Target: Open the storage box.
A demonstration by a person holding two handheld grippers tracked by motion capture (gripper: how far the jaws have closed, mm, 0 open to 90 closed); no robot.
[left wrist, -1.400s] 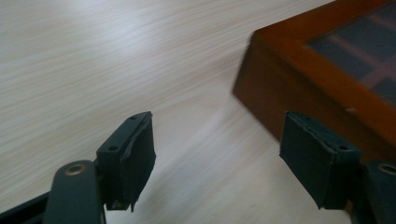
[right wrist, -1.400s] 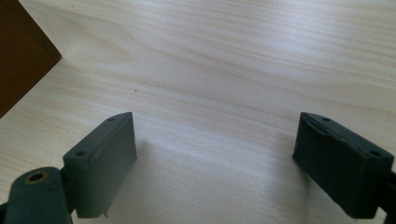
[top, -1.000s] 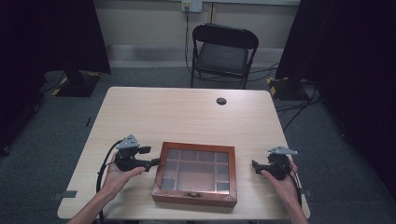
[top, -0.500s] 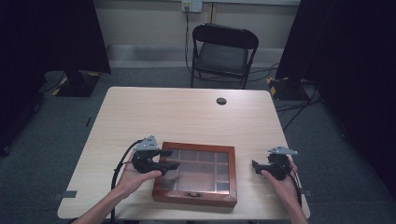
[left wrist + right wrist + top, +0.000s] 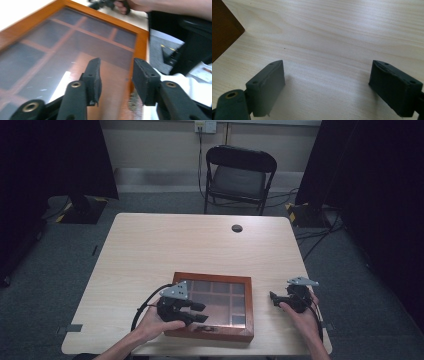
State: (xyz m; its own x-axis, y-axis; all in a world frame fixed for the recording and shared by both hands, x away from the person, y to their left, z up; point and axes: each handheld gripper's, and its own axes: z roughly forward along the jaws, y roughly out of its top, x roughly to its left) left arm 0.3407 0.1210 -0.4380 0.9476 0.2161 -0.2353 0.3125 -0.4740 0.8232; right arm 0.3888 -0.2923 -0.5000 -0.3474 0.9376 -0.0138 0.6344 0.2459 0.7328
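My left claw (image 5: 197, 311) is over the box (image 5: 235, 334), jaws just closing toward its front latch (image 5: 131, 103), nothing gripped yet; right claw (image 5: 274, 298) waits wide open, empty, on the table (image 5: 165, 245).

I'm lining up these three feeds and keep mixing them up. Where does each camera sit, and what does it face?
High view: above the near table edge, looking forward and down; both forearms and claws.
Left gripper view: rides the left claw, over the wooden display box's glass lid; its own jaws.
Right gripper view: rides the right claw, facing tabletop; its own jaws.
Shared: the wooden display box is in all three.
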